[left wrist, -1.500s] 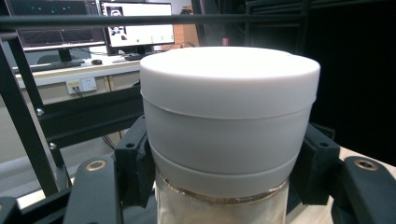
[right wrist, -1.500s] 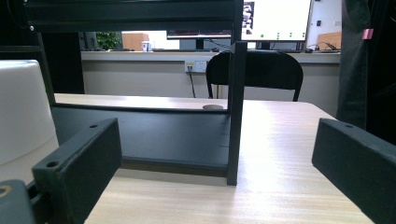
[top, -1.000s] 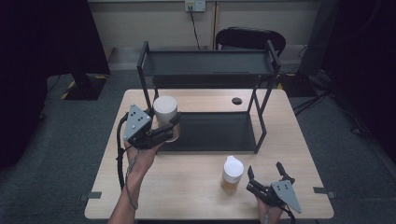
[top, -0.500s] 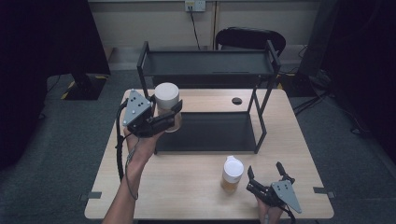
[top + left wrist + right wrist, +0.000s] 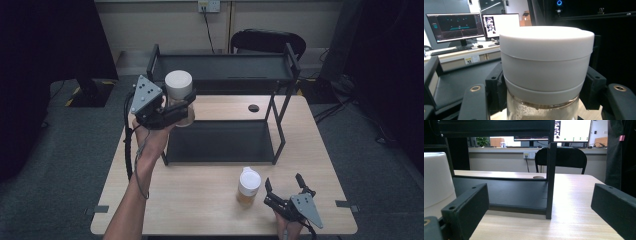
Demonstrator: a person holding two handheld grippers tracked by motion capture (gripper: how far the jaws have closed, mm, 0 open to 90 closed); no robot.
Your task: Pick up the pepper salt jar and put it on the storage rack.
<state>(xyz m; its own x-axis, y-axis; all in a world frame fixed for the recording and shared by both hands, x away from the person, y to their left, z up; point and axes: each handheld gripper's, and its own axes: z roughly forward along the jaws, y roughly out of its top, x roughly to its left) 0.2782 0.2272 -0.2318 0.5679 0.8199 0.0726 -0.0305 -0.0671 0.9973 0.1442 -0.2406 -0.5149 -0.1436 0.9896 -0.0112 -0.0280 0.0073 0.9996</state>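
Two jars: one held in the air, one standing on the table
Left gripper (image 5: 181, 106): we have its jaws clamped on the glass body of a jar (image 5: 179, 98), just under the white lid, so the lid stays free and the jar hangs upright
Where that jar is: off the table, above the rack's left end, about level with the top shelf (image 5: 220, 67); we judge it is bound for that shelf
Close look: in the left gripper view the white lid (image 5: 546, 57) rises between the black jaws, glass below it pinched on both sides
Right gripper (image 5: 286, 188): we rest it near the front right corner of the table (image 5: 200, 210), jaws wide and holding nothing
Second jar (image 5: 248, 185): white lid, amber contents, upright near the front edge, just left of the right gripper, apart from its jaws
Rack (image 5: 278, 125): black, two shelves, on the back half of the table; lower shelf (image 5: 220, 141) bare
Why we wait: the right gripper sits ready beside the second jar, likely next
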